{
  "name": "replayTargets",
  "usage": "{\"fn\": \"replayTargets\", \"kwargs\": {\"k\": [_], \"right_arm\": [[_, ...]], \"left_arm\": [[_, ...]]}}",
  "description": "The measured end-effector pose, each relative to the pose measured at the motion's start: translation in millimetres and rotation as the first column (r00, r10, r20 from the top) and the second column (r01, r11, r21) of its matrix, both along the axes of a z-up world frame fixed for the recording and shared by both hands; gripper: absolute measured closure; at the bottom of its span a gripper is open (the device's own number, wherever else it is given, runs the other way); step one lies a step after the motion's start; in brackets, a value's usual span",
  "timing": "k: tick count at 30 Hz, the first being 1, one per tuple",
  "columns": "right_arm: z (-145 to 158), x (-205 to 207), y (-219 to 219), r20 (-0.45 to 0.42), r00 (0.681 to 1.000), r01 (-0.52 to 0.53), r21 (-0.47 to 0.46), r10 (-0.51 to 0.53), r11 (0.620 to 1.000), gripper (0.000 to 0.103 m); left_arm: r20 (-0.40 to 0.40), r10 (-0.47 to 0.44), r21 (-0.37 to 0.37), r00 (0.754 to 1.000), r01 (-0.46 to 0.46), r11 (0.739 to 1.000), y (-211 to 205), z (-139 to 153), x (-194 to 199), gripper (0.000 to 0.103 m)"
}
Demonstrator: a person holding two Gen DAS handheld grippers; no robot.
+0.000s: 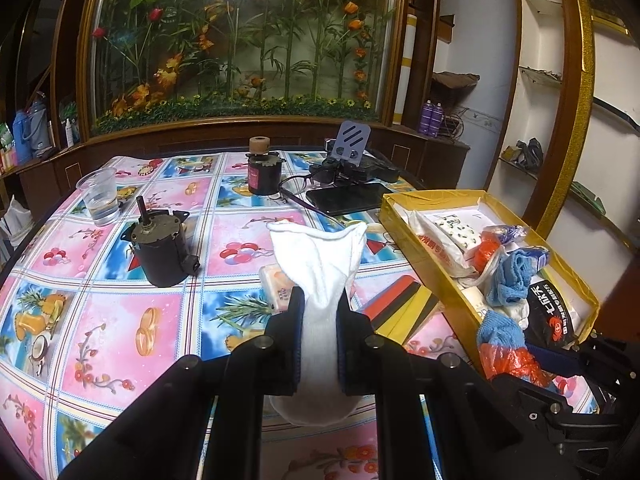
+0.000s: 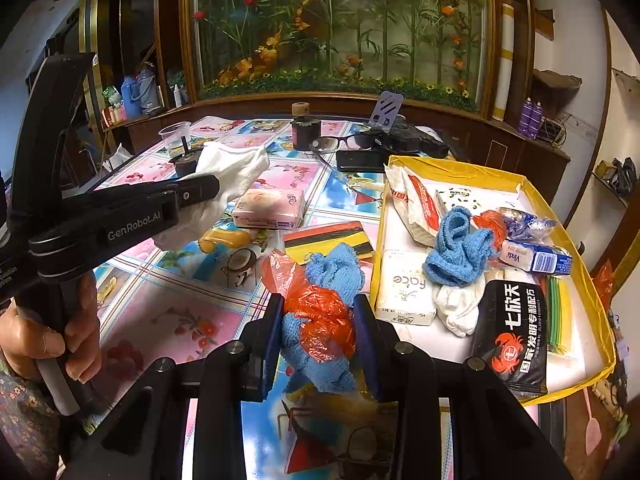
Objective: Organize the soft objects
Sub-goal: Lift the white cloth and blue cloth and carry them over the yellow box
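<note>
The yellow box (image 2: 452, 168) was already crowded: tissue packs, a blue cloth (image 2: 456, 248), a black packet (image 2: 512, 332). Anything dropped in could slide off! The left gripper (image 1: 320, 304) pinched a white sock (image 1: 320, 256); the right gripper (image 2: 318, 320) clamped a blue towel (image 2: 332, 268) tangled with an orange bag (image 2: 316, 308), both over the table beside it.

plastic cup (image 1: 99, 197) – water | dark motor (image 1: 160, 249) beside | glasses (image 1: 298, 184) | phone (image 1: 347, 198)

Left gripper (image 1: 320, 304) clamped tight on white sock (image 1: 320, 264); right gripper (image 2: 320, 312) part-closed on blue cloth (image 2: 320, 344); left hand (image 2: 52, 344) grasping handle
</note>
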State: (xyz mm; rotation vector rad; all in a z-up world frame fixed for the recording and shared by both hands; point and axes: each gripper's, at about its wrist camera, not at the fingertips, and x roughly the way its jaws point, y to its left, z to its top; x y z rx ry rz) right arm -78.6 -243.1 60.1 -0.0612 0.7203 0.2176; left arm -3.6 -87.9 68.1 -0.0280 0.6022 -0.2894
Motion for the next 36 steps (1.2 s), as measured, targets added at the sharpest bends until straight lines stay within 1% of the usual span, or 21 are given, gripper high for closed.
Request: {"fn": "replayTargets", "kwargs": {"k": [12,36], "right_arm": [[2.4,-1.3,-0.5,0.014,1.0,0.004,-0.018,-0.004,1.0,0.066],[4.0,2.3,-2.7,0.019,1.0,0.006,-0.009,-0.006,1.0,0.066]], "left_arm": [[0.008,-0.01,0.005,1.0,0.01,1.0,-3.8,0.0,-2.3,0.091],[0.011,-0.042,0.001,0.999,0.042,0.999,-12.5,-1.5,-3.2,0.091]]}}
